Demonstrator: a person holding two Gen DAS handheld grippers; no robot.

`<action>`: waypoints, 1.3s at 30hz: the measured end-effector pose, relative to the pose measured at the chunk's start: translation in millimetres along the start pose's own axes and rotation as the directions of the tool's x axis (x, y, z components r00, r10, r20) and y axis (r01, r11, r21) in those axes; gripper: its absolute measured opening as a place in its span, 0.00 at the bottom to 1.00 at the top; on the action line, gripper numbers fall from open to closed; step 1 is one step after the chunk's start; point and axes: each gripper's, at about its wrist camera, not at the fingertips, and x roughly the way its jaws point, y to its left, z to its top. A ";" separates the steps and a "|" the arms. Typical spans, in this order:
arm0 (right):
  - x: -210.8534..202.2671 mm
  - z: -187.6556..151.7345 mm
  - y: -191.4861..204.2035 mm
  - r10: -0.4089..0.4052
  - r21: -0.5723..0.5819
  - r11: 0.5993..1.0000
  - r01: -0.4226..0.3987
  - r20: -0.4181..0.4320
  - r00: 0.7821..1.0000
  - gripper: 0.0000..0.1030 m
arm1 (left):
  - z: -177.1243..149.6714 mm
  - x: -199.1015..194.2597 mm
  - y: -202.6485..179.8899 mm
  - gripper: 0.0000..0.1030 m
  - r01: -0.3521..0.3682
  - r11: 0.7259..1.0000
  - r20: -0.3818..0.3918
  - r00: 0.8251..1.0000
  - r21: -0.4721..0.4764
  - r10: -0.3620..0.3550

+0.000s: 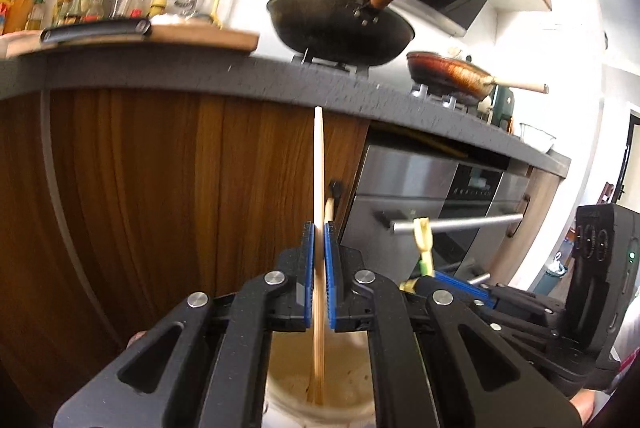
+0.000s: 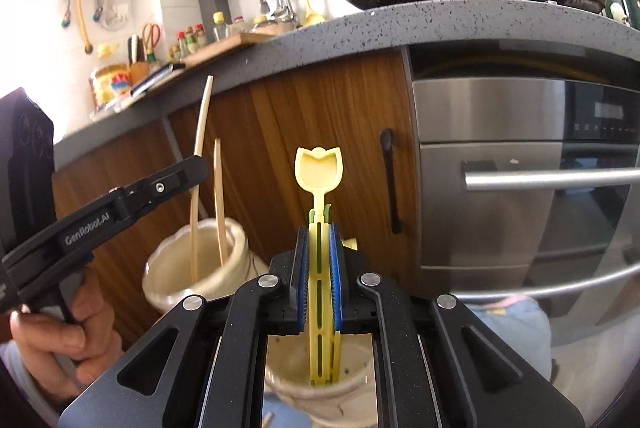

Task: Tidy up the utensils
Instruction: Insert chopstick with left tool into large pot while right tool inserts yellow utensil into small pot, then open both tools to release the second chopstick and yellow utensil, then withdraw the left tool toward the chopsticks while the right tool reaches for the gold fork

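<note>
Meanwhile, below the grey kitchen surface [image 2: 400, 24]: left claw [image 1: 319, 228] clamped on a pale wooden chopstick [image 1: 318, 168], stick upright, lower end down inside a cream ceramic holder [image 2: 236, 248] beside a second chopstick [image 2: 218, 188]; right claw [image 2: 319, 232] pinched tight around a yellow tulip-shaped spoon [image 2: 319, 168], handle reaching into another cream holder [image 2: 352, 394]; black wok [image 1: 340, 24] and brown frying pan [image 1: 448, 74] up on the stove.
</note>
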 end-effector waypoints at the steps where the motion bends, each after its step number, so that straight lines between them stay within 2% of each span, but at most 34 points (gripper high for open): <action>1: -0.4 -3.7 1.1 -0.004 -0.007 1.000 0.004 -0.009 1.000 0.10 | -3.1 -1.1 0.9 0.05 -0.004 1.000 -0.010 1.000 0.005 0.004; 8: 5.3 -20.8 5.2 -0.040 -0.024 0.999 0.038 -0.093 0.995 0.10 | -18.7 1.3 -7.7 0.05 -0.031 0.997 -0.102 0.994 0.066 0.038; 11: 9.1 -20.6 9.1 -0.057 -0.046 0.998 0.052 -0.123 0.991 0.10 | -21.0 8.2 -12.2 0.05 -0.048 0.994 -0.150 0.987 0.103 0.064; 17: 15.0 -16.7 15.4 -0.097 -0.096 0.992 0.081 -0.177 0.979 0.10 | -20.7 13.4 -14.1 0.05 -0.057 0.990 -0.199 0.976 0.130 0.083; 21: 13.6 -17.4 15.9 -0.107 -0.111 0.990 0.088 -0.181 0.978 0.14 | -19.9 15.0 -13.7 0.06 -0.053 0.988 -0.202 0.976 0.143 0.081; 23: 9.7 -17.9 15.6 -0.104 -0.109 0.990 0.086 -0.172 0.980 0.21 | -19.4 13.2 -12.7 0.06 -0.051 0.989 -0.198 0.977 0.139 0.078; 26: 2.5 -18.2 13.5 -0.096 -0.103 0.991 0.081 -0.155 0.983 0.22 | -17.3 8.2 -11.2 0.07 -0.056 0.989 -0.183 0.980 0.139 0.081; 28: -4.9 -17.9 12.4 -0.095 -0.099 0.992 0.081 -0.141 0.985 0.22 | -16.6 1.6 -8.9 0.14 -0.053 0.990 -0.172 0.982 0.130 0.075; 30: -15.6 -18.2 11.0 -0.083 -0.090 0.993 0.072 -0.124 0.989 0.22 | -16.4 -6.0 -7.0 0.26 -0.044 0.992 -0.157 0.986 0.119 0.062; 34: -35.7 -21.8 13.4 -0.079 -0.093 0.993 0.070 -0.106 0.991 0.22 | -20.6 -26.2 -4.9 0.27 -0.034 0.993 -0.135 0.990 0.111 0.049; 39: -58.1 -36.0 15.1 -0.087 -0.105 0.992 0.074 -0.127 0.988 0.22 | -34.3 -51.7 -0.2 0.27 -0.025 0.995 -0.137 0.990 0.093 0.037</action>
